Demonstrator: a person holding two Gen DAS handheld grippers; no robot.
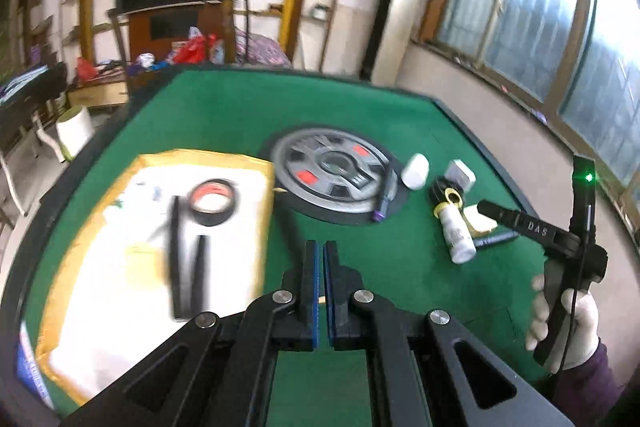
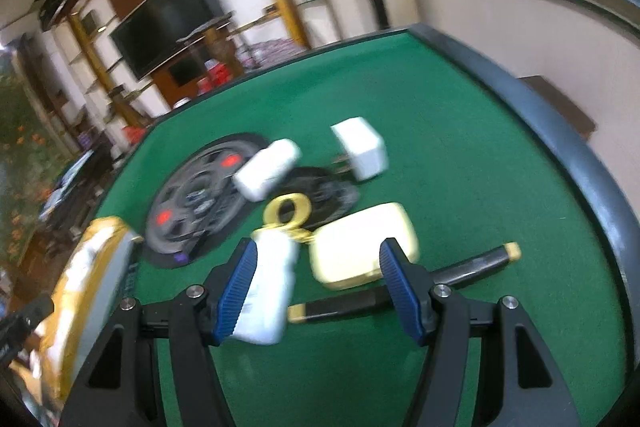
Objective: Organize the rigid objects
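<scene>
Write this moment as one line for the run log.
left gripper: shut, empty | right gripper: open, over white bottle | tape roll: in yellow tray

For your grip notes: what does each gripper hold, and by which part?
Nothing. The left gripper is shut empty; the right gripper is open above the white bottle.

The green felt-covered desk (image 1: 400, 115) looks matt and slightly fuzzy, edged by a smooth, dark, faintly shiny rim (image 2: 560, 131). The round grey metal-look disc with red patches (image 1: 332, 175) has a dull sheen. The black roll of tape (image 1: 212, 203) looks glossy. The white plastic bottle (image 2: 268, 291) and the pale yellow plastic case (image 2: 360, 243) look smooth. The left claw (image 1: 321, 259) is matt black plastic with ribbed blue pads (image 2: 240, 287) and shiny metal pins (image 1: 282, 295).
</scene>
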